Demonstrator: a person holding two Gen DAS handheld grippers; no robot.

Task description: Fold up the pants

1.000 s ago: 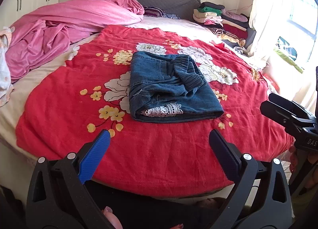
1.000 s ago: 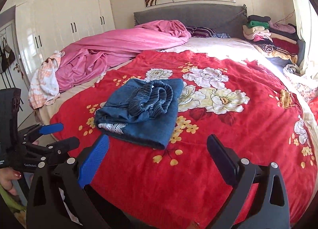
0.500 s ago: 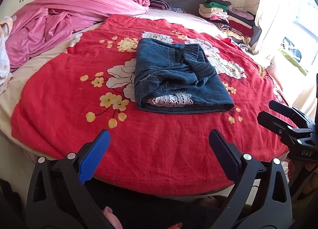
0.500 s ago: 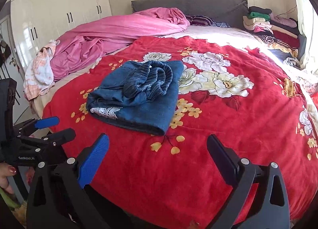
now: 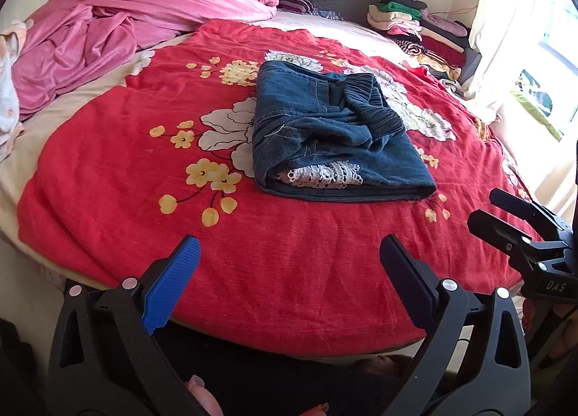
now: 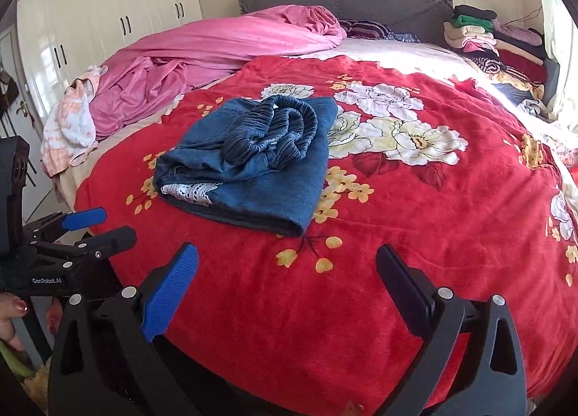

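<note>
The pants (image 5: pixel 332 141) look soft, limp denim — best taken at the folded edge; both tools (image 5: pixel 289 271) (image 6: pixel 287 271) gape wide, empty.

Blanket (image 5: pixel 289 271) bare — pants (image 5: pixel 325 148) beyond.

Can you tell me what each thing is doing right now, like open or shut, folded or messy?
left gripper: open, holding nothing.
right gripper: open, holding nothing.
pants: folded in a bundle, lying on the red blanket.
red blanket: spread flat on the bed.
pink sheet: crumpled in a heap.
clothes stack: folded and piled up.
wardrobe doors: shut.
</note>
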